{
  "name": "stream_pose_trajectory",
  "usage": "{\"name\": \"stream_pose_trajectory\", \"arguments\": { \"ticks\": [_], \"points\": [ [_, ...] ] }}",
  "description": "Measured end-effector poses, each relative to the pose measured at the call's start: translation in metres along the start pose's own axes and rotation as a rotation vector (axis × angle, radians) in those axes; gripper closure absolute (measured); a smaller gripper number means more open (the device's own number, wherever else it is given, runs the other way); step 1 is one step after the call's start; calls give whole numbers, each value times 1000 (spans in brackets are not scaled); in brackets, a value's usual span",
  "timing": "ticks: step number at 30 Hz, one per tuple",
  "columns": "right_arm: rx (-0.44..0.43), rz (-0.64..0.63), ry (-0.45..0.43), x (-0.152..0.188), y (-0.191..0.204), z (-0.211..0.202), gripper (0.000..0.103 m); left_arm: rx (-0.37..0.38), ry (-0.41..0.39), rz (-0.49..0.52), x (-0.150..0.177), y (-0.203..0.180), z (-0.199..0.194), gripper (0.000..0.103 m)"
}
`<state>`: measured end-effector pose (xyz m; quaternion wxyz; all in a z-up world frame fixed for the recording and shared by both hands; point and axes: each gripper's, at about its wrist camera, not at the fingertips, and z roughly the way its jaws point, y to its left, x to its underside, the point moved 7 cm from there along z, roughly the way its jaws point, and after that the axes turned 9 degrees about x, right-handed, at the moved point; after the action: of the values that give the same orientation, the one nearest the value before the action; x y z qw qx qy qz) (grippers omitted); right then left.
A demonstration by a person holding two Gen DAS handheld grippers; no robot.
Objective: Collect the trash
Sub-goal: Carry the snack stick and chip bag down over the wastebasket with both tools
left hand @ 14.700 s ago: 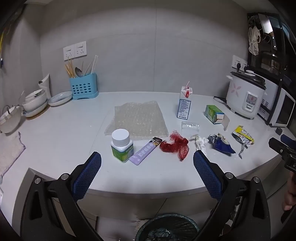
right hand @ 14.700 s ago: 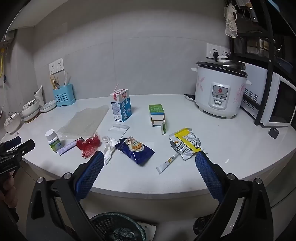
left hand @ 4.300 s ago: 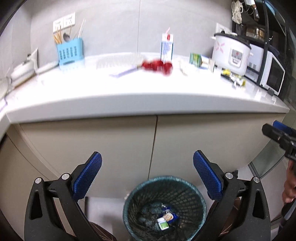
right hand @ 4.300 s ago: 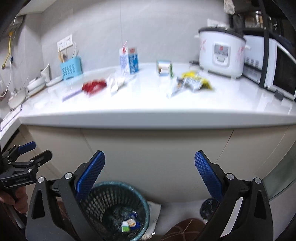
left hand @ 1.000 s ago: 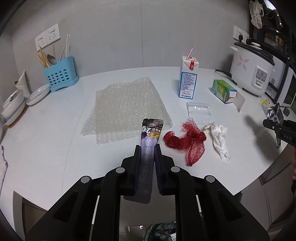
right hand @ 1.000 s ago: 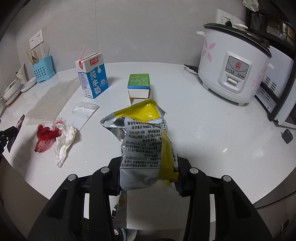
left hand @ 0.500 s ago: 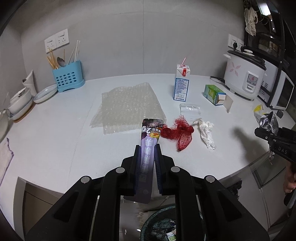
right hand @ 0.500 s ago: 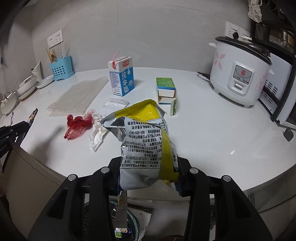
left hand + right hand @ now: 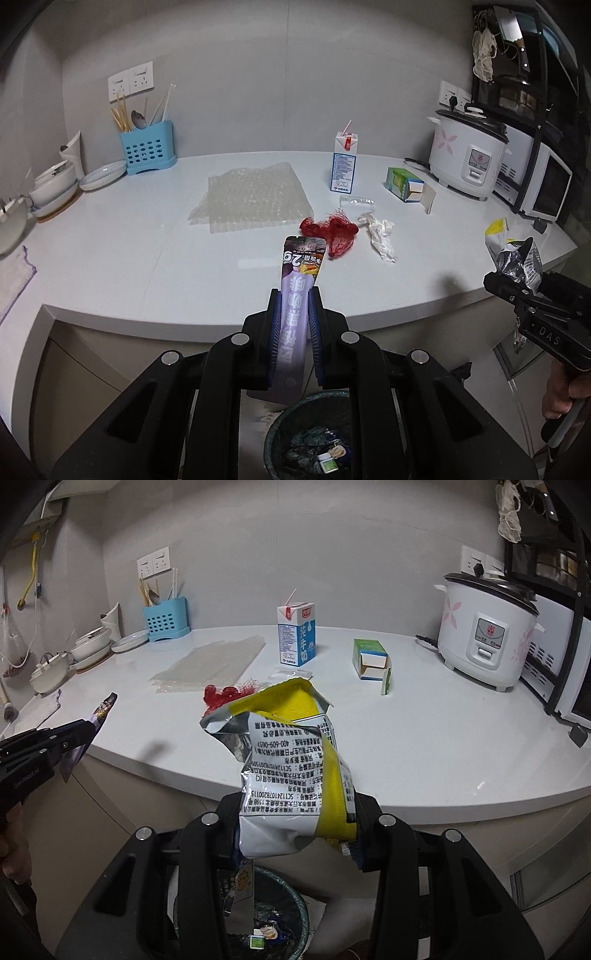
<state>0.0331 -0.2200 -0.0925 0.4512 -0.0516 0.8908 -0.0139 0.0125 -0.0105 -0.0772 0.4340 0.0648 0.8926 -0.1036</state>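
Teal mesh bin [image 9: 308, 435]: on floor, directly below both tongs.
Left tongs [image 9: 294, 328]: clamped on one purple sachet [image 9: 297, 295], long axis pointing away.
Right tongs [image 9: 295, 834]: clamped on one yellow-silver snack bag [image 9: 291, 760].
Table [image 9: 110, 258]: one red net [image 9: 332, 230], one tissue [image 9: 378, 230], one clear packet [image 9: 356, 201], one green box [image 9: 402, 180], one milk carton [image 9: 344, 164], one bubble wrap [image 9: 255, 197].

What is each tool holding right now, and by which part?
Left tool: purple snack stick packet, pinched at its middle. Right tool: crumpled yellow and silver bag, clamped at its lower end.
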Motion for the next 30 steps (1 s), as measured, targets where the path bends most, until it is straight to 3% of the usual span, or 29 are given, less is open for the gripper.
{"name": "stream_pose_trajectory", "arguments": {
  "ticks": [12, 30],
  "points": [
    [-50, -24, -32, 66, 31, -40, 63, -5, -12, -14, 61, -4, -25, 89],
    [-51, -43, 81, 150, 58, 15, 63, 50, 54, -29, 151, -8, 16, 89]
  ]
}}
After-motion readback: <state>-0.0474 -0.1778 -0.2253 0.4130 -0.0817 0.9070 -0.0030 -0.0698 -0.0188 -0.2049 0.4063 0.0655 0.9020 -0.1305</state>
